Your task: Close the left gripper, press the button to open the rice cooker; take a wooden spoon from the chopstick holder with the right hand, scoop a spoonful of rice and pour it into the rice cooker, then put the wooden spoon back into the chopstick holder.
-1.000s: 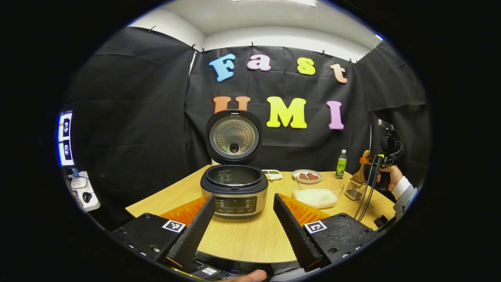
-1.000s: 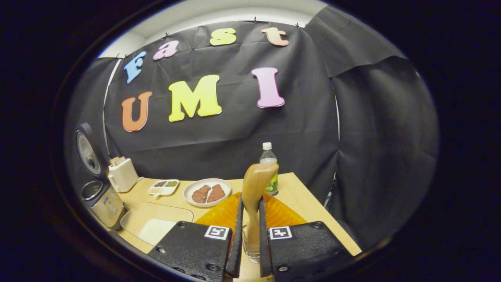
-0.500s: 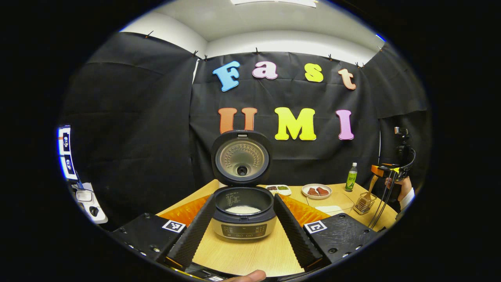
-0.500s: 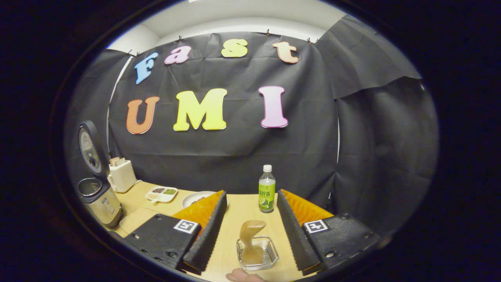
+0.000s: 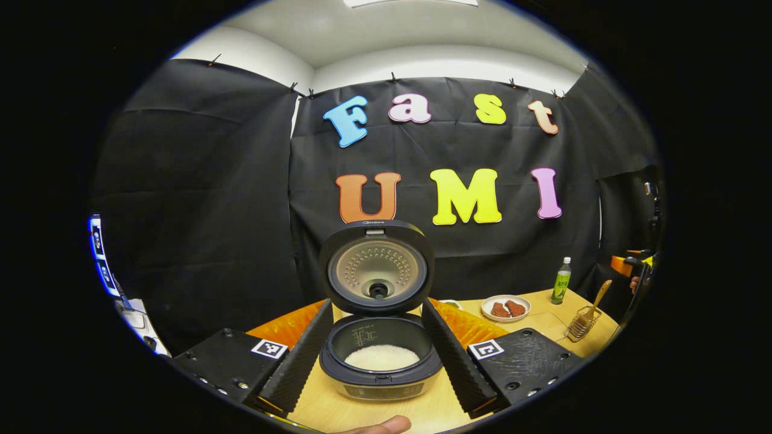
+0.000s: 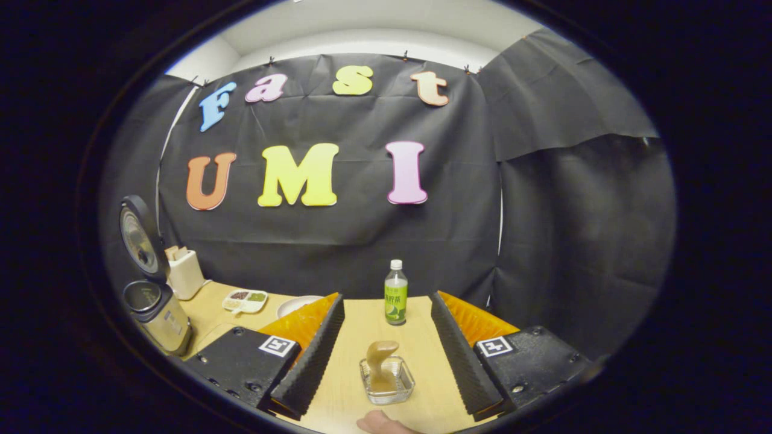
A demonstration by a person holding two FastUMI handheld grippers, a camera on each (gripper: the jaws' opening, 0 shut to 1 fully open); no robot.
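The rice cooker (image 5: 381,361) stands with its lid (image 5: 377,268) raised, and white rice lies in its pot. My left gripper (image 5: 377,306) is open, one finger on each side of the cooker, touching nothing. The wooden spoon (image 6: 381,361) stands in the chopstick holder (image 6: 399,389), just in front of my right gripper (image 6: 386,298). That gripper is open and its fingers are clear of the spoon. The left gripper view has the spoon (image 5: 597,296) and holder (image 5: 580,323) at the table's far right, with the right gripper (image 5: 633,265) held behind them.
A green bottle (image 6: 395,292) stands beyond the holder near the table's far edge. A plate of brown food (image 5: 505,307), a small sectioned dish (image 6: 243,298) and a white box (image 6: 184,271) sit at the back. The cooker (image 6: 154,307) is far left in the right gripper view.
My right gripper opened, let go of the wooden spoon in the holder and drew back. My left gripper, still open, rose and moved nearer over the cooker.
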